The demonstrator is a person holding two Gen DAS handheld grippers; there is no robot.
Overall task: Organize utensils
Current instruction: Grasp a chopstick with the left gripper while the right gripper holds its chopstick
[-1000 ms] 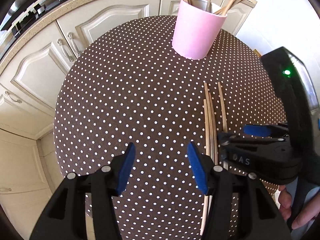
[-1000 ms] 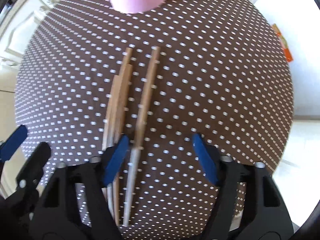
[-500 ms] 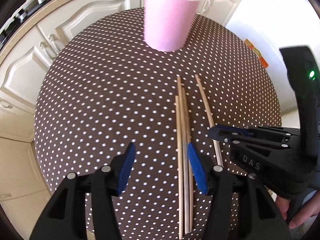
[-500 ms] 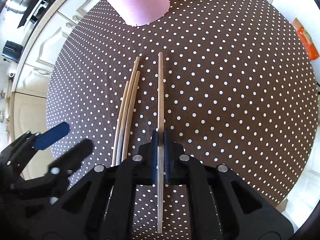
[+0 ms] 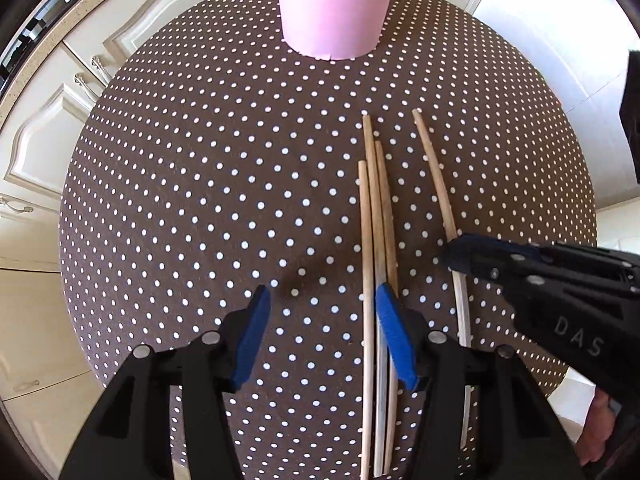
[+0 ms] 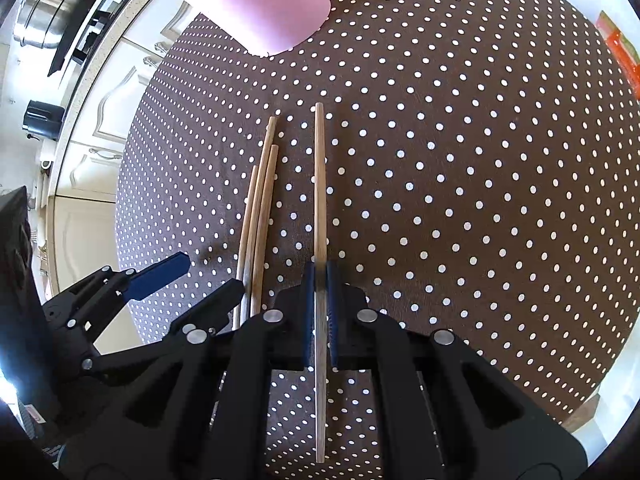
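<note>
Now my right tongs (image 6: 320, 280), wide a second ago, pinch the lone chopstick (image 6: 319, 184); my left tongs (image 5: 322, 336) stay half-wide, drawn over the three chopsticks (image 5: 376, 216) below the cup (image 5: 332, 4).

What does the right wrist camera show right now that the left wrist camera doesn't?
Right wrist only: the right gripper seen head-on, pads shut on the single chopstick; a steel pot on the counter; an orange packet beyond the table.

Left wrist only: the left gripper head-on, open, its right finger over the three bundled chopsticks.

Both: the pink cup, polka-dot tablecloth, all four chopsticks.
</note>
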